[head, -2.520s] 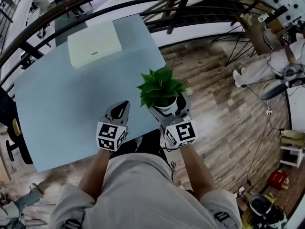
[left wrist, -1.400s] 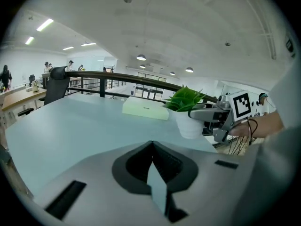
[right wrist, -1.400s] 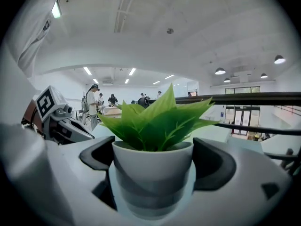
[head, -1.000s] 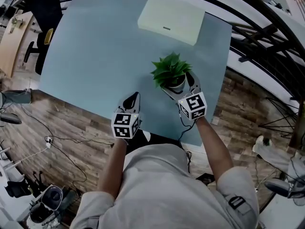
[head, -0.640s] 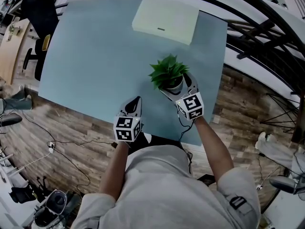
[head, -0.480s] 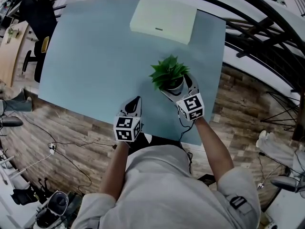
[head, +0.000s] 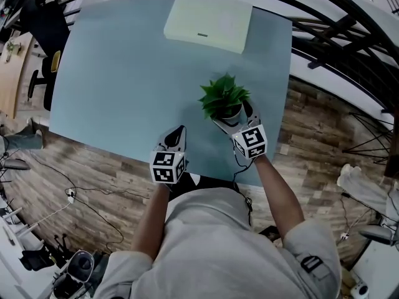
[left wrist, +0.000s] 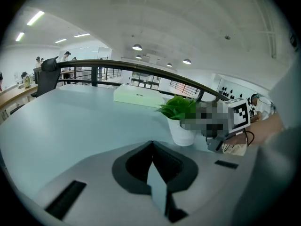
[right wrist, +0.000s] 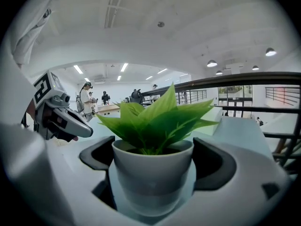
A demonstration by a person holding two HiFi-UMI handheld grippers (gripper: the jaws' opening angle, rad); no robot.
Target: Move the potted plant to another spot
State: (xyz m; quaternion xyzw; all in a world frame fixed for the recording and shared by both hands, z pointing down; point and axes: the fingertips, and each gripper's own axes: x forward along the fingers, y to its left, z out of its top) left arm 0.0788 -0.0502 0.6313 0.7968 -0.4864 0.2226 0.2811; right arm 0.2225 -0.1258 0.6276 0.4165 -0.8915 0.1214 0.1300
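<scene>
Open stretch: the light blue surface (head: 118,61) runs wide and open from its left edge across the middle.
Left gripper (head: 178,131): jaws closed together with nothing between them, tip just inside the near edge.
Flat pale box (head: 209,22): lies along the far edge, well apart from the plant.
Potted plant (head: 225,98): in the near right part of the surface, near both the near edge and the right edge.
Right gripper (head: 237,117): jaws clasped on the white pot, one on each side.
Past the right edge: wood floor (head: 312,129).
</scene>
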